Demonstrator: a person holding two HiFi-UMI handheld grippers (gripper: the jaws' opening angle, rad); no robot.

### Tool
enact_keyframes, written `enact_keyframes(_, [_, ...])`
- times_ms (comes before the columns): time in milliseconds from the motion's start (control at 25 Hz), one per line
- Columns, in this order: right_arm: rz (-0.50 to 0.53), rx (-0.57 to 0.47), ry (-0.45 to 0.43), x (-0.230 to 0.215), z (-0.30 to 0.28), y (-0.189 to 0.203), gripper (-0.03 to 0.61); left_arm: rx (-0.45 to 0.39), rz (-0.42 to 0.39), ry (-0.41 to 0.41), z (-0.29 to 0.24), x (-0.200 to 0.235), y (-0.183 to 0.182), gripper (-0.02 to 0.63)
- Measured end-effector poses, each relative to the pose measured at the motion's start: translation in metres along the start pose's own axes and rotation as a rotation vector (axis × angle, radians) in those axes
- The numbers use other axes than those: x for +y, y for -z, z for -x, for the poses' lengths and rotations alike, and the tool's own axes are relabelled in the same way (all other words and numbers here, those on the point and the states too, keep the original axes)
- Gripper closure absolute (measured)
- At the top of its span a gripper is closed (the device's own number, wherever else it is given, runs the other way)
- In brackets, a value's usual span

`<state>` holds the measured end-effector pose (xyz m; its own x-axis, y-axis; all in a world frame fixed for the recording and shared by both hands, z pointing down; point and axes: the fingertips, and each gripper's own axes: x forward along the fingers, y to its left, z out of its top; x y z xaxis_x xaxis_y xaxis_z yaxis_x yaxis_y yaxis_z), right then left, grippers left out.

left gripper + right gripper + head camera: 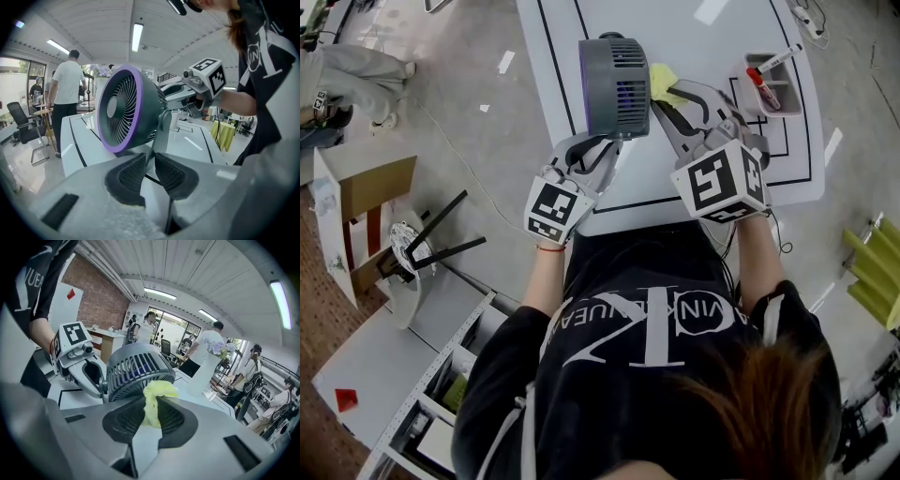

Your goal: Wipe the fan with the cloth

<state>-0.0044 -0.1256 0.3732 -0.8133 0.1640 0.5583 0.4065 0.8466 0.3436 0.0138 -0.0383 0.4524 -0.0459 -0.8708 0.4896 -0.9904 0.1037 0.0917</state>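
A grey fan [614, 82] with a purple front ring stands near the front edge of the white table [694, 37]. My left gripper [613, 145] is shut on the fan's stand; in the left gripper view the grey stand arm [161, 129] sits between the jaws of the left gripper [151, 161], and the fan [123, 110] faces left. My right gripper [668, 97] is shut on a yellow cloth [661, 82]. In the right gripper view the cloth [156, 401] sticks up between the jaws of the right gripper [152, 411] and touches the fan's rear grille [136, 367].
A grey tray [758, 62] with markers stands at the table's right. On the floor to the left are a cardboard box [366, 192], a black stand [431, 246] and a shelf unit [441, 375]. People [65, 89] stand in the background.
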Motion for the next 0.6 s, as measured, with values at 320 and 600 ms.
enact_keyframes(320, [0.010,0.017,0.020,-0.009,-0.023,0.007,0.505,-0.001,0.009,0.003,0.001,-0.001,0.000,0.538])
enact_keyframes(600, [-0.016,0.043,-0.022,0.007,-0.039,0.024,0.506,-0.006,0.020,0.004,0.000,0.000,0.001,0.535])
